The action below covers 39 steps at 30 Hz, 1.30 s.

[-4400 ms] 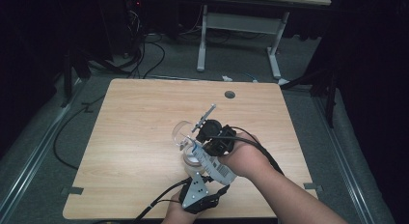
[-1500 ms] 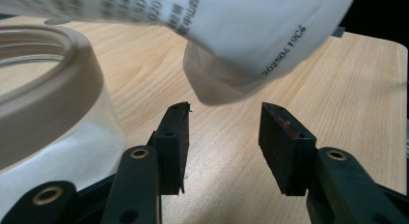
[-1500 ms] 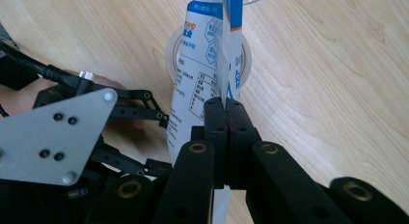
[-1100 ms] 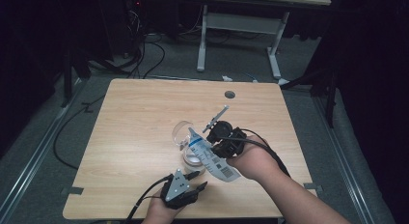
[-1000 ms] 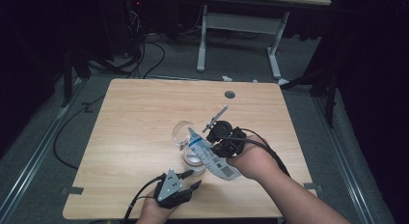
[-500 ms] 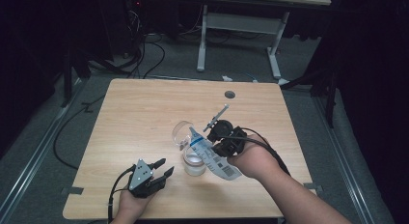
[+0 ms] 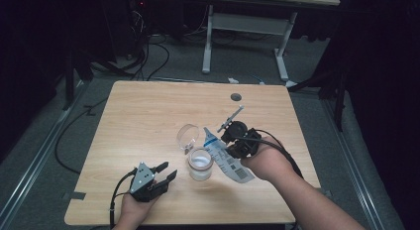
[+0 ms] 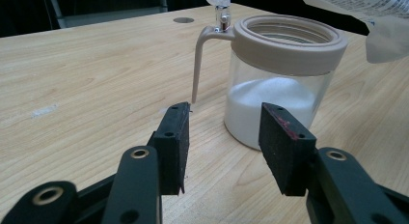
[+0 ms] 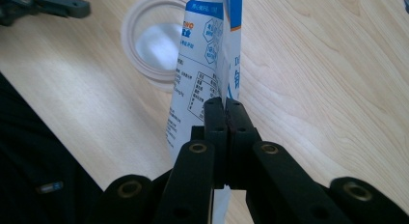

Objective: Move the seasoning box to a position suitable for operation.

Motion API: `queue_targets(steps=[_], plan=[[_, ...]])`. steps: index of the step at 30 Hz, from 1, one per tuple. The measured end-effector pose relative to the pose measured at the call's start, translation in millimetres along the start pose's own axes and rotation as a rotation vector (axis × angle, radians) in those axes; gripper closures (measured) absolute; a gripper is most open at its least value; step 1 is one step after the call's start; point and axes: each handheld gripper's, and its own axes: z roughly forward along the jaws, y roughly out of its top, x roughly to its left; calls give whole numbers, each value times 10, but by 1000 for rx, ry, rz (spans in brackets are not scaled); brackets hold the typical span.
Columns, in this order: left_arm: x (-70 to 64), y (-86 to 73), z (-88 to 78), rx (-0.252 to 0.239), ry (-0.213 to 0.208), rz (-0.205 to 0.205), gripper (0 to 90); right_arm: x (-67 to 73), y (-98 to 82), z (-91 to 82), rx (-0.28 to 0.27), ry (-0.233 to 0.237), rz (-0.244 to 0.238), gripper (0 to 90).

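A glass jar with a beige rim holds white powder; it stands near the table's front middle, its hinged lid flipped open behind it. My right gripper is shut on a blue-and-white printed bag, held tilted just right of the jar's mouth. In the right gripper view the jaws pinch the bag above the jar's rim. My left gripper rests open left of the jar. In the left gripper view its pads stand apart, nothing between them, pointing at the jar.
The wooden table has a round cable hole at the back right. Behind it stand another table's white legs, with cables on the dark floor. The table's front edge lies just below my left hand.
My left gripper has slid left along the front of the table, away from the jar, and then come to rest. The right gripper and the bag have stayed put.
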Motion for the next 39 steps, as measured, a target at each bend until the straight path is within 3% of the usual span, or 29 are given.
queue_targets(steps=[20,30,39], plan=[[17,-13,13,-2,4,-8,546,-367,-256,318,51,-63,95,899],[33,-17,8,2,11,-19,546,-644,-439,390,59,-117,158,899],[38,-26,6,3,20,-25,546,-702,-544,475,40,-138,170,899]])
